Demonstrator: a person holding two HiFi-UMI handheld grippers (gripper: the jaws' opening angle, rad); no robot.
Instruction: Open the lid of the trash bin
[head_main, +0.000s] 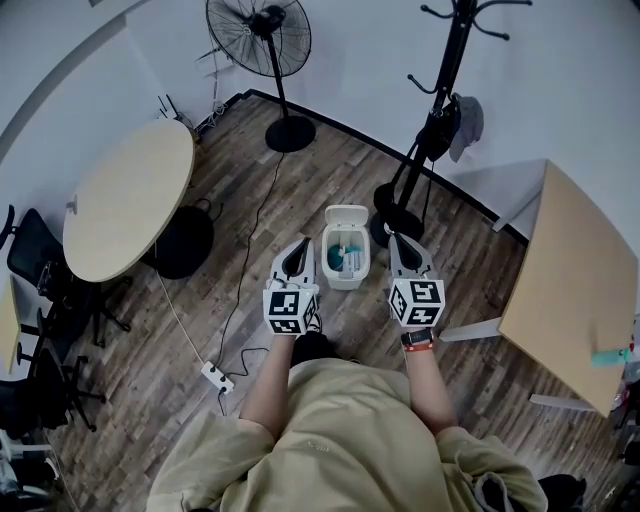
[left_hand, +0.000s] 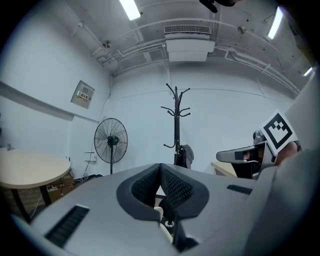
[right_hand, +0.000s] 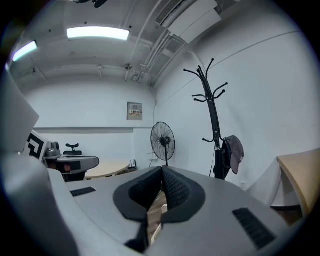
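A small white trash bin (head_main: 345, 262) stands on the wooden floor ahead of me, between my two grippers in the head view. Its lid (head_main: 346, 216) is swung up at the far side, and teal and pale contents show inside. My left gripper (head_main: 296, 247) hangs above the floor just left of the bin, jaws shut with nothing between them. My right gripper (head_main: 399, 242) is just right of the bin, also shut and empty. Neither touches the bin. The left gripper (left_hand: 161, 168) and the right gripper (right_hand: 162, 170) each show their pads pressed together.
A standing fan (head_main: 262, 40) and a black coat rack (head_main: 440, 110) with a grey cap stand behind the bin. A round table (head_main: 125, 195) with dark chairs (head_main: 40, 262) is at left, a rectangular table (head_main: 565, 290) at right. A power strip (head_main: 215, 377) and cable lie near my left foot.
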